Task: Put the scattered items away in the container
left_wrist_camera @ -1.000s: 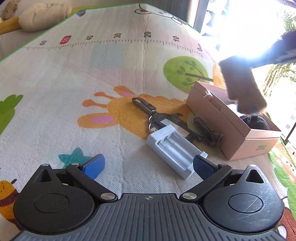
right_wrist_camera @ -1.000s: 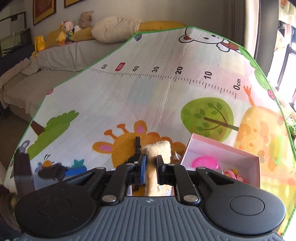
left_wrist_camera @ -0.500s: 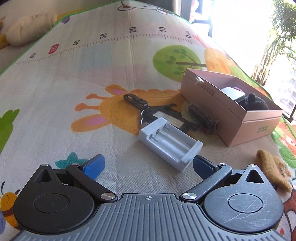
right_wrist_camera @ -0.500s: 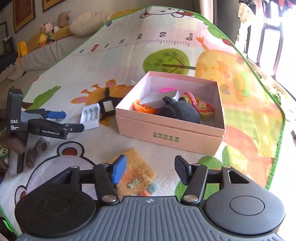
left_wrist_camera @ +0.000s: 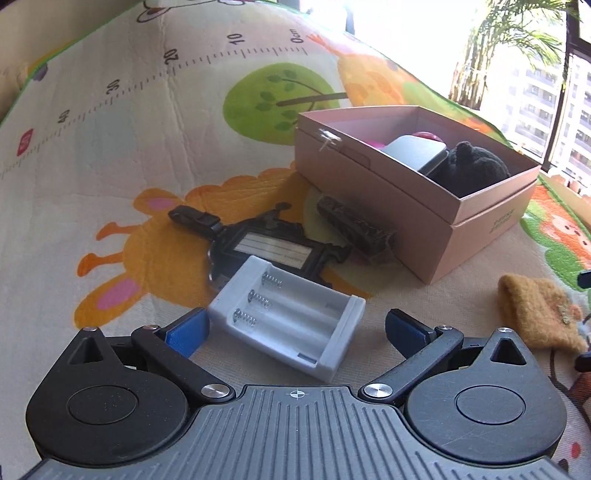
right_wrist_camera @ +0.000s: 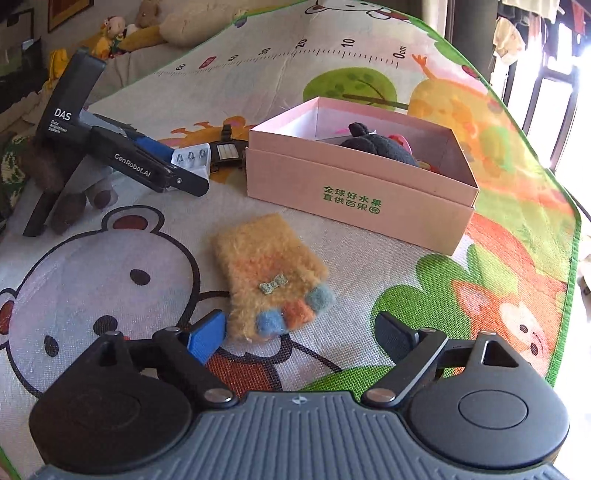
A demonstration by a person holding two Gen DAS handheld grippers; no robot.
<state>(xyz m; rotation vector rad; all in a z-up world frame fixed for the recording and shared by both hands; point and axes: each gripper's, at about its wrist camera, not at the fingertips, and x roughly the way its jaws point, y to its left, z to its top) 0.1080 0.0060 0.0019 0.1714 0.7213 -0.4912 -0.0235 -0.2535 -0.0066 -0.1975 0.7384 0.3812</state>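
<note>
- Our right claw [right_wrist_camera: 299,332] has just been opening; jaws wide, the fuzzy mitten [right_wrist_camera: 271,275] lies loose on the mat before the pink box [right_wrist_camera: 354,192].
- Our left claw [left_wrist_camera: 295,326] gapes around the white battery holder [left_wrist_camera: 288,317], not pressing it.

The play mat [right_wrist_camera: 110,280] covers the whole working surface; it carries a printed bear face at lower left of the right wrist view, a green tree [left_wrist_camera: 273,99] at upper centre of the left wrist view, and a ruler scale [right_wrist_camera: 306,51] along the top. A green border edges the mat. A sofa [right_wrist_camera: 122,62] sits at upper left of the right wrist view, bearing a cream cushion [right_wrist_camera: 195,18] and what appear to be small stuffed toys [right_wrist_camera: 110,29]. Windows [left_wrist_camera: 554,92] with foliage and buildings beyond occupy the upper right of the left wrist view.
</note>
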